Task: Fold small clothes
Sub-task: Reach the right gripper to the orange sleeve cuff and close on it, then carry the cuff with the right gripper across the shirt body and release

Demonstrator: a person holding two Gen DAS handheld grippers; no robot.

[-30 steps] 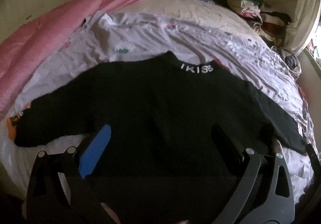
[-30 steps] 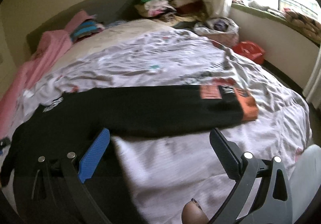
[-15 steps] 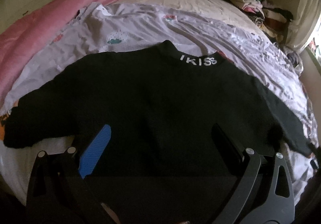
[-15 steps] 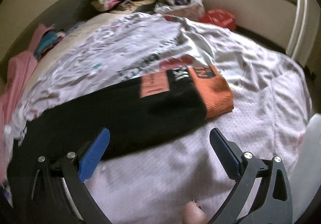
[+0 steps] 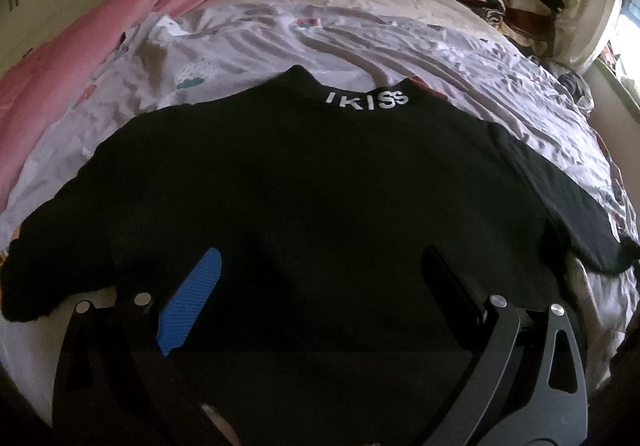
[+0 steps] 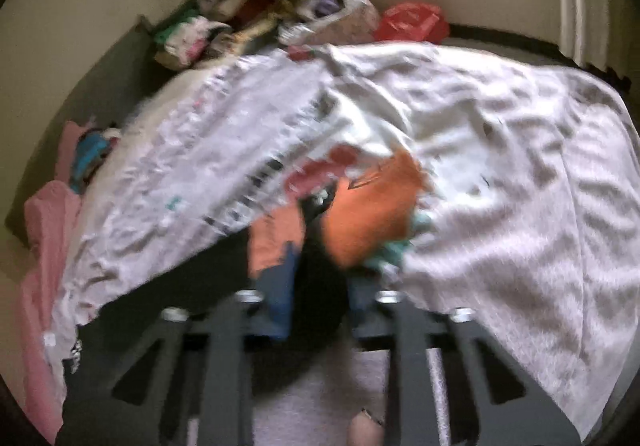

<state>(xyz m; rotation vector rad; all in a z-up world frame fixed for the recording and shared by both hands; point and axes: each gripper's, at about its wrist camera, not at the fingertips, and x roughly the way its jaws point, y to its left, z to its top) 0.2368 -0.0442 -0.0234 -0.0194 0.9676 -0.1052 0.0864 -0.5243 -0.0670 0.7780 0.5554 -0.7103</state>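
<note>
Black knitted sweater [image 5: 304,182] with white letters on its collar lies flat on the lilac printed bed sheet [image 5: 400,34], collar toward the headboard, sleeves running out along the near edge of the bed. Its right sleeve, with the orange cuff [image 6: 368,214], lies along the right gripper [image 6: 320,278], whose jaws have just been closing and now pinch the sleeve behind the cuff. The left gripper [image 5: 320,278] hangs wide open over the hem, holding nothing. So the right hand is the nearer one to fold this sleeve inward across the body.

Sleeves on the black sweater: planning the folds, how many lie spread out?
2: left sleeve out flat toward the pink blanket; right sleeve toward the window side, its cuff out of view.
</note>
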